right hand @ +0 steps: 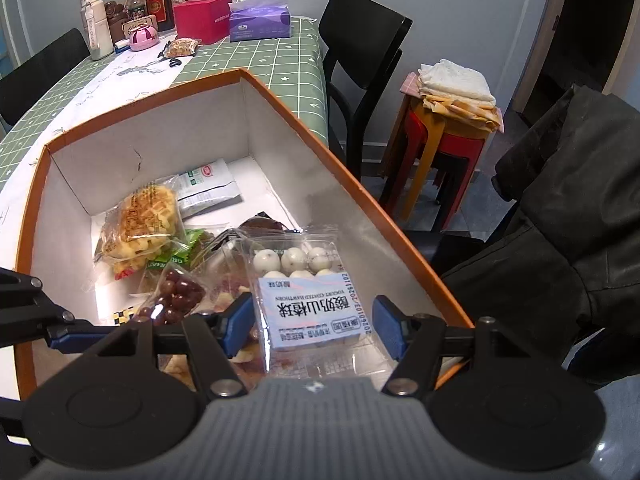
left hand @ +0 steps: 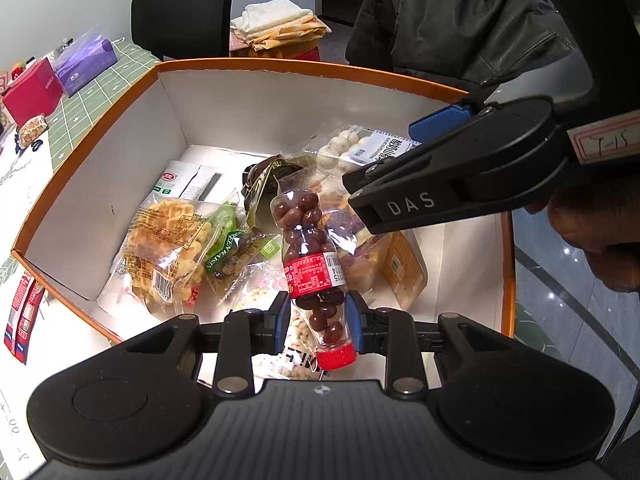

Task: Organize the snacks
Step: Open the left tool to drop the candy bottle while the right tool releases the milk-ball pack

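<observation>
An orange-rimmed white box (left hand: 96, 128) (right hand: 312, 132) holds several snack packs. My left gripper (left hand: 318, 322) is shut on a small clear bottle of brown chocolate balls (left hand: 310, 248) with a red label and red cap, holding it over the box; the bottle also shows in the right wrist view (right hand: 176, 296). My right gripper (right hand: 312, 324) is open over the box, its fingers either side of a clear pack of white yogurt hawthorn balls (right hand: 304, 292) (left hand: 352, 148). The right gripper (left hand: 400, 184) also shows in the left wrist view, above the box's right side.
In the box lie a waffle pack (left hand: 164, 248) (right hand: 140, 224), a green raisin pack (left hand: 228, 244) and a white sachet (right hand: 208, 188). The green checked table (right hand: 240, 60) carries a red box (right hand: 202, 16), a purple tissue box (right hand: 260, 16) and bottles. Black chair (right hand: 360, 60), stacked stools (right hand: 448, 128).
</observation>
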Motion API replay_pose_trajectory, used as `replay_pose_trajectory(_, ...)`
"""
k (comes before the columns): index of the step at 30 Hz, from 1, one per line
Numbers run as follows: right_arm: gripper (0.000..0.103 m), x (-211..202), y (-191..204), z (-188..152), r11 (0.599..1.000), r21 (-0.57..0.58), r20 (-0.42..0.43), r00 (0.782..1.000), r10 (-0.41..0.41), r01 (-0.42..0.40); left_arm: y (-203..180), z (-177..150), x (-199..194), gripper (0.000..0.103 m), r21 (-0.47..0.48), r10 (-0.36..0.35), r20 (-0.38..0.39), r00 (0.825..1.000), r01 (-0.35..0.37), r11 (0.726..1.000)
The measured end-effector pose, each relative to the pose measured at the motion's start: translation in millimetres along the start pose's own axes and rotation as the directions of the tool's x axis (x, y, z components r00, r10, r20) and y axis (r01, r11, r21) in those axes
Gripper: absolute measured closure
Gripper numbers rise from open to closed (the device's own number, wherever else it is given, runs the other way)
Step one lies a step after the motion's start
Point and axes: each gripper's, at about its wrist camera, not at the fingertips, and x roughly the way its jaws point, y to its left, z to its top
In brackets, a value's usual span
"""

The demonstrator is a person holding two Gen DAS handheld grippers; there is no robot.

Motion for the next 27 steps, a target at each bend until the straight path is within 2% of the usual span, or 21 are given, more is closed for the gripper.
replay_pose_trajectory(13,0.04,-5,-5,0,1.0,0.013,0.019,1.0,-0.023,0.023,6,2,-11,0.068,-0.04,0.011,0.055,0.998,-0.009,0.999)
replay_pose_trajectory(16,0.04,-6,-4,-1,1.0,0.013,0.021,0.999,-0.024,0.023,8,4,-15,0.065,-0.054,0.004,0.083,0.997,0.0,0.999)
replay_pose_trajectory(27,0.04,-8,-5,1,1.0,0.015,0.028,0.999,-0.017,0.017,6,6,-18,0.064,-0.047,0.0,0.089,0.996,0.004,0.999)
